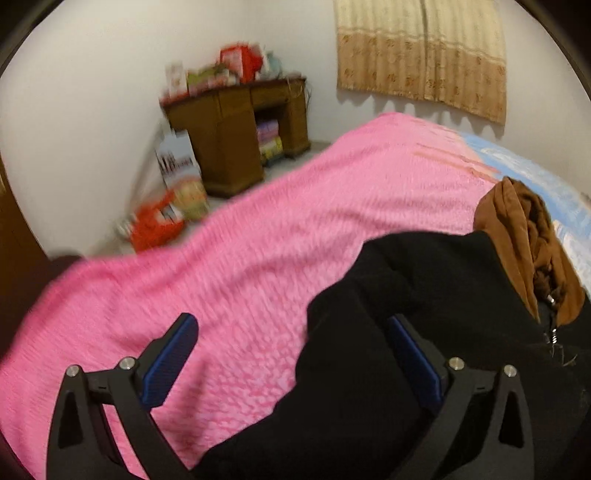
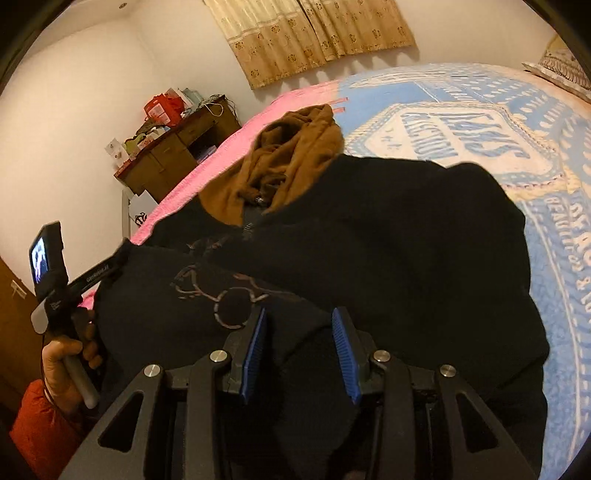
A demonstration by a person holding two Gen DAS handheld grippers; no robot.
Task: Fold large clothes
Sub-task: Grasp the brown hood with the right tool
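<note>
Black hoodie (image 2: 369, 251) is lying lengthwise, brown hood (image 2: 291, 155) pointing 12 o'clock; pink bedspread (image 1: 221, 277) is sitting open toward 9. Left fingers (image 1: 291, 354) are spread wide straddling its edge, right fingers (image 2: 299, 354) gaping partway over fabric, neither pinching anything.

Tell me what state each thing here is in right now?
Black hoodie: spread on the bed, not yet folded.
Brown hood: crumpled, lining showing.
Zipper: upper part undone.
Left tool: open, straddling the hoodie's edge.
Right tool: open, over black fabric.
Curtain: drawn.

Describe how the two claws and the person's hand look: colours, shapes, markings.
Both the left claw and right claw have matte black angular linkages with triangular cutouts, silver pivot bolts and ribbed blue finger pads. The bare left hand shows beside an orange sleeve.
</note>
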